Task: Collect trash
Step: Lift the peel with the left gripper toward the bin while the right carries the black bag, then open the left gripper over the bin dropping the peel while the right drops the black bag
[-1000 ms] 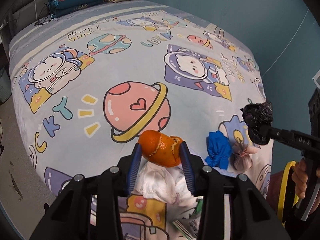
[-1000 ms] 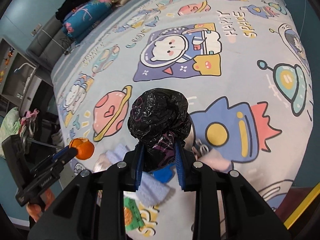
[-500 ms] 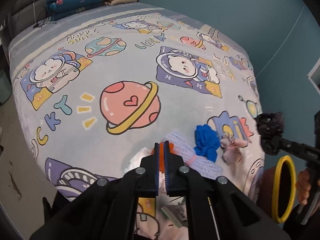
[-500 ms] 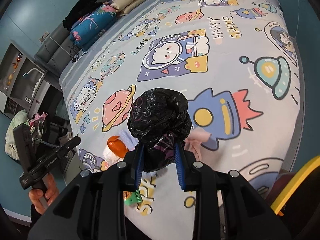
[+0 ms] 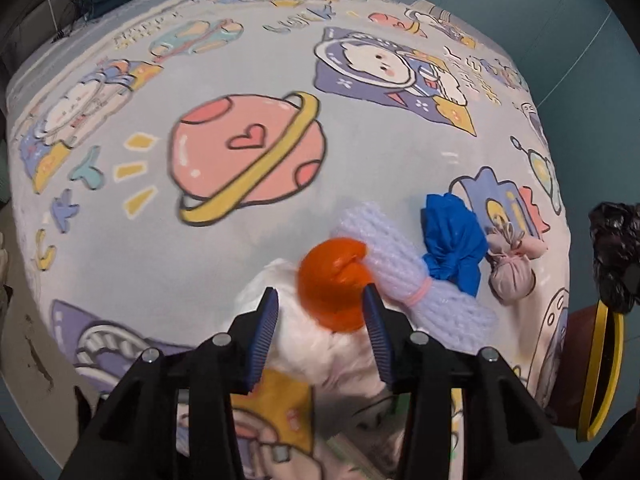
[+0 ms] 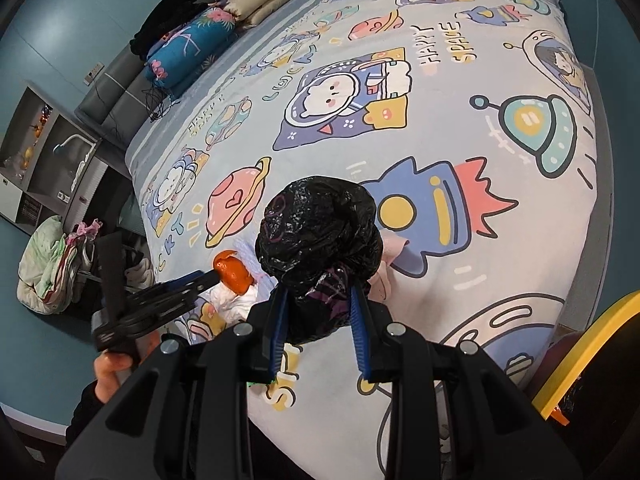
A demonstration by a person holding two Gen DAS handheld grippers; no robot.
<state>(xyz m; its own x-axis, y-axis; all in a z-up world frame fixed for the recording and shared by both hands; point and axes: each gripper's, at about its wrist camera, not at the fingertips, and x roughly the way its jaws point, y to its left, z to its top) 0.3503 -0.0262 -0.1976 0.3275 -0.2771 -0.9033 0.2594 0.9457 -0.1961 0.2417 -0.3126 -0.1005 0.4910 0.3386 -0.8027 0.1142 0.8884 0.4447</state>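
My left gripper (image 5: pixel 322 312), jaws just reopened, straddles the orange peel (image 5: pixel 334 282) near the bed's edge; next, pinch it. My right gripper (image 6: pixel 318 320) clamps the crumpled black plastic bag (image 6: pixel 318 232).

Soft even light, fisheye-warped, slightly blurred

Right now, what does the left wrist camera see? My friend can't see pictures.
An orange peel sits between the open left tool, above white tissue on a space-cartoon bedspread. Nearby lie a white foam net, a blue wad and a pink bundle.
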